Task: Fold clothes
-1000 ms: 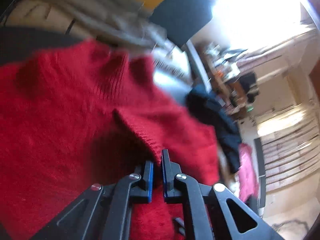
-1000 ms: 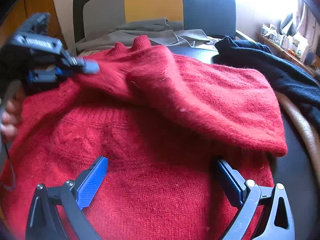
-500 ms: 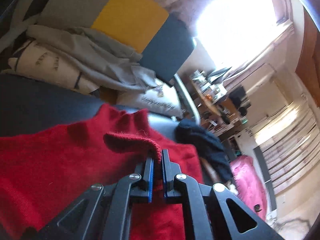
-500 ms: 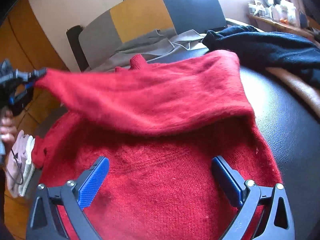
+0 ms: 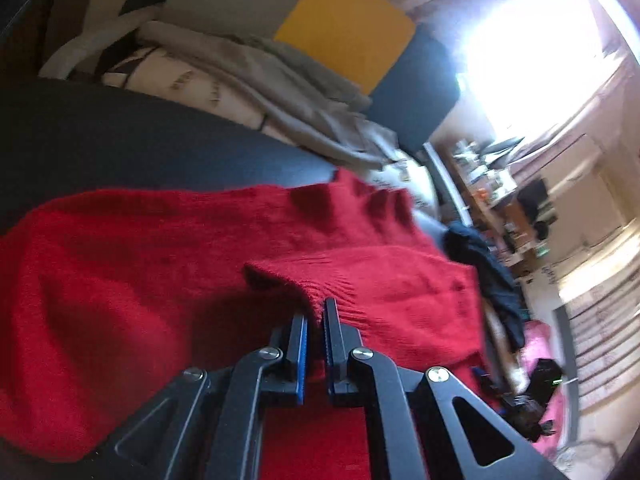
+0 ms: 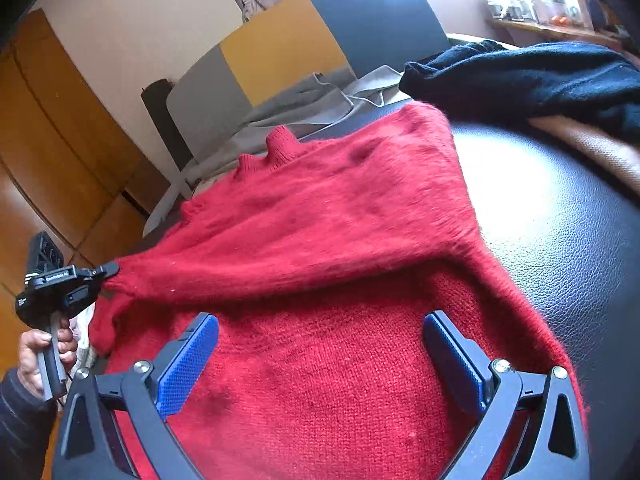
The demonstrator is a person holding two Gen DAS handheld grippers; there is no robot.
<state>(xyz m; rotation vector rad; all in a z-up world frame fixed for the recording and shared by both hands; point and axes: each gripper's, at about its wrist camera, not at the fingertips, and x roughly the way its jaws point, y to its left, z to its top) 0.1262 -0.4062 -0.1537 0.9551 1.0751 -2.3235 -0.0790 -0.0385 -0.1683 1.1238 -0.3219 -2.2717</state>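
as the left gripper (image 5: 315,320), clamped on the red sweater (image 6: 340,360) sleeve's cuff, has drawn it leftward across the body (fold nearly made), the right gripper (image 6: 320,360) hovers spread wide above the black couch (image 6: 560,220).

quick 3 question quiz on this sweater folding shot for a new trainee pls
1. True or false: the right gripper is shut on the red sweater.
2. Which part of the sweater does the left gripper pinch?
A. the collar
B. the ribbed sleeve cuff
C. the bottom hem
3. Fill in: the dark navy garment lies on the black leather surface, to the ____ of the sweater in the right wrist view.

Key
1. False. Its jaws stand wide open over the sweater body.
2. B. The sleeve is drawn across the sweater body.
3. Right, toward the back.
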